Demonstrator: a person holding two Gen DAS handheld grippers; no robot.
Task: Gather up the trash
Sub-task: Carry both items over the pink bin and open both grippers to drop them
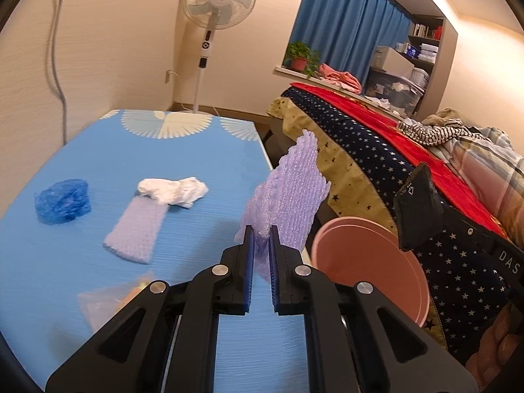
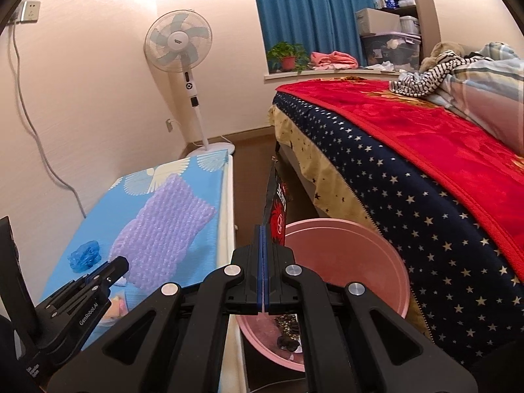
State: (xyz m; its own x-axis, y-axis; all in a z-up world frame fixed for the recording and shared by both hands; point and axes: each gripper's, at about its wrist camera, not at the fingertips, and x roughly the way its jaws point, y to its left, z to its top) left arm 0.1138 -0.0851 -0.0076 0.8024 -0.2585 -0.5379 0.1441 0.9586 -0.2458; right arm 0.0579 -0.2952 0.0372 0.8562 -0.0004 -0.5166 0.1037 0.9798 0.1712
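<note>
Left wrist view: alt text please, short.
The left gripper is shut on a piece of purple foam wrap above a blue table. A pink bin sits to its right, beside the bed; more trash lies on the table.

Lilac foam sheet (image 1: 288, 193); pink bin (image 2: 347, 262); blue tabletop (image 1: 98, 150); red, star-patterned bedding (image 2: 425, 170).

Walls: pale pink (image 2: 108, 75), socket w/ cable.
Window: blue curtain (image 2: 308, 9), shut.
Furniture: pedestal fan (image 2: 178, 42); bed (image 2: 409, 177), red blanket.
Floor: brown (image 2: 252, 150).
</note>
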